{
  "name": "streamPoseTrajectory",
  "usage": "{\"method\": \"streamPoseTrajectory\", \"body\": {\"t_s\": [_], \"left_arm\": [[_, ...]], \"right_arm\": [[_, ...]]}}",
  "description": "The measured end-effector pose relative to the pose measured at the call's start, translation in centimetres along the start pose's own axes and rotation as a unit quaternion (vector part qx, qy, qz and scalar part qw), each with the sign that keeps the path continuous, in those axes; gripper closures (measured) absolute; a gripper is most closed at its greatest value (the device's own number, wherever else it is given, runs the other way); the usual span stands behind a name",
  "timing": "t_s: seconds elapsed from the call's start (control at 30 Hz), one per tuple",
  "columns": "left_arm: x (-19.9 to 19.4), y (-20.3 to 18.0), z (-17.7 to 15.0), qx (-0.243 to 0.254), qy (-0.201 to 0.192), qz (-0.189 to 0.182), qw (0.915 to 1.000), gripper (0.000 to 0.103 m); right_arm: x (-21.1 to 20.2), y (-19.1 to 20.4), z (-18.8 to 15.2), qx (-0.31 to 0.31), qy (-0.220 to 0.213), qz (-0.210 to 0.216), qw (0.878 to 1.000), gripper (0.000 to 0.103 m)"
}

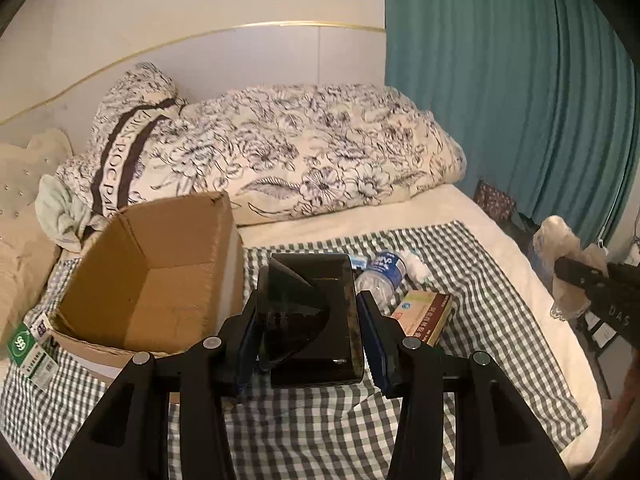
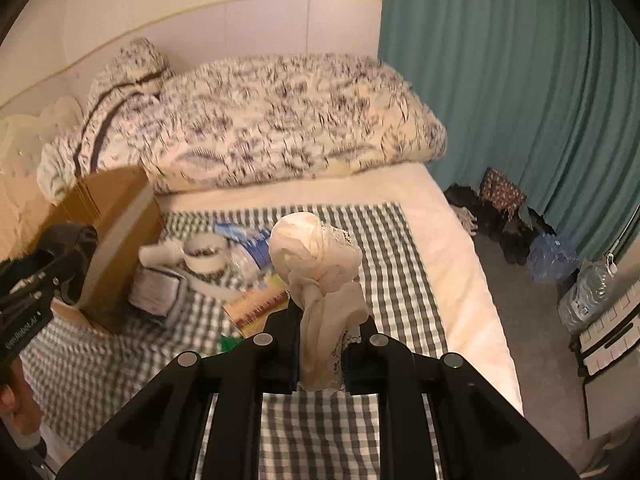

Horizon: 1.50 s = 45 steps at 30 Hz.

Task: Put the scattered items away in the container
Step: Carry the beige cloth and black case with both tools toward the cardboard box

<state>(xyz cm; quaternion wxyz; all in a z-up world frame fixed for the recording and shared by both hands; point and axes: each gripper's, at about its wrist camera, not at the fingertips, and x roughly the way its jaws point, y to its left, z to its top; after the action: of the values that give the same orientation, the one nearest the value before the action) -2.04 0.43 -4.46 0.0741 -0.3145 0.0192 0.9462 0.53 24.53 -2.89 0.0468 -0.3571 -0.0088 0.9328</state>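
I see the bed [image 1: 460,208] first, with a flowered duvet [image 1: 304,148] bunched at the head and a checked cloth [image 1: 480,280] spread over the near half. On that cloth, at my left, stands the cardboard box [image 1: 160,272], open on top and, as far as the left view shows, with bare brown walls inside.

I judge this the carrying step: both claws are loaded and neither load is over the box yet. My left gripper [image 1: 310,320] is closed about halfway on a black case [image 1: 312,312], its pads pressed to the two sides, just right of the box wall. The next move calls for lifting it over that wall, then letting go.

My right gripper [image 2: 320,340] is closed nearly tight on a knotted cream cloth [image 2: 320,272], which stands up between the fingers above the checked cloth, well apart from the box.

Left on the cloth are a red and cream carton [image 1: 424,312], a water bottle [image 1: 380,276], a roll of tape [image 2: 206,254] and a small green packet [image 1: 30,346] beside the box.
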Motion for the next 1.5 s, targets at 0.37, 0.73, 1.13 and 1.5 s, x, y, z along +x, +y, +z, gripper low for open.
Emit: {"method": "streamPoseTrajectory", "body": {"t_s": [0.37,0.73,1.13,1.5], "left_arm": [[-4.0,3.7,1.8,-0.012,-0.028,0.015,0.9994,0.056],[-6.7,9.6,3.3,-0.033,-0.052,0.049,0.9969,0.056],[-8.0,14.9,3.7,-0.043,-0.058,0.084,0.9939,0.056],[-8.0,17.8,4.5,-0.046,-0.062,0.1,0.992,0.056]], "right_arm": [[-4.0,4.1,2.8,-0.008,-0.05,0.023,0.998,0.089],[-6.5,9.6,5.3,-0.03,-0.082,0.051,0.995,0.089],[-7.1,16.3,7.3,-0.056,-0.101,0.087,0.99,0.089],[-6.8,20.1,8.8,-0.061,-0.103,0.12,0.986,0.089]]}}
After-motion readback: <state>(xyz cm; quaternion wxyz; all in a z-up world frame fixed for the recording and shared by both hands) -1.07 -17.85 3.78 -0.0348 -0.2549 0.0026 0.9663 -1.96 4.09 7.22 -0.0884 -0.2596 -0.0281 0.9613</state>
